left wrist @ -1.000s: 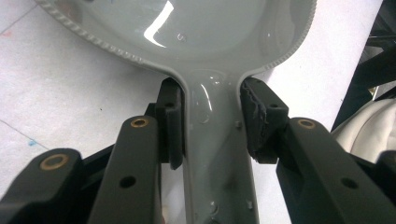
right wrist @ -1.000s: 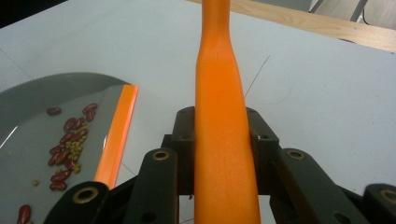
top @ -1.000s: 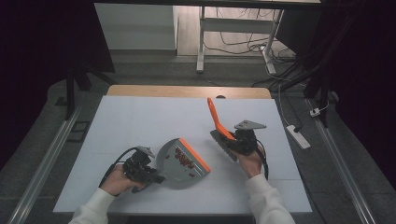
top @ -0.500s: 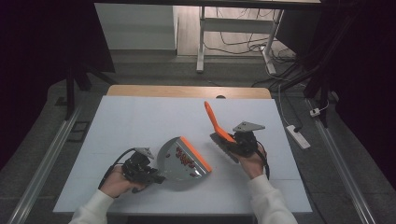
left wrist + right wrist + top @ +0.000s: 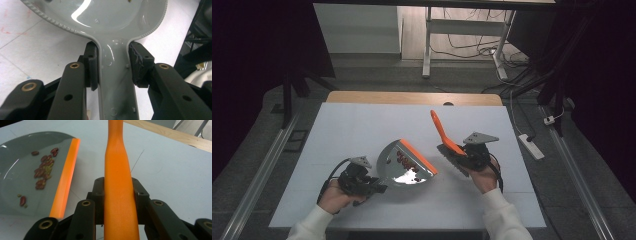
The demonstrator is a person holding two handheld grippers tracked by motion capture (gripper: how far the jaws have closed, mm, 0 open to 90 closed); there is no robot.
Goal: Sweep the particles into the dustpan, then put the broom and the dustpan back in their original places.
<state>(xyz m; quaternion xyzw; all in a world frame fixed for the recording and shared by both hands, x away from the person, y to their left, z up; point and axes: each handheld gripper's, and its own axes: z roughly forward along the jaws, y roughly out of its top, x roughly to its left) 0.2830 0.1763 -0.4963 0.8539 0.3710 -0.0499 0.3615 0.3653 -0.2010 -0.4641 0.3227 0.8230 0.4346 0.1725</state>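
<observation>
Centre of the high view: grey dustpan [image 5: 404, 167] with orange lip, flat on the white surface [image 5: 362, 125], beans [image 5: 404, 159] collected inside. Left tool [image 5: 374, 187] clamps its handle to steady it; right tool [image 5: 457, 156] clenches the orange brush [image 5: 443, 134], lifted clear, probably after sweeping.

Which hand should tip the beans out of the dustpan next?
Left. The left claw is shut on the dustpan handle, and the beans lie inside it. The right claw is busy gripping the brush, so it probably can't help.
</observation>
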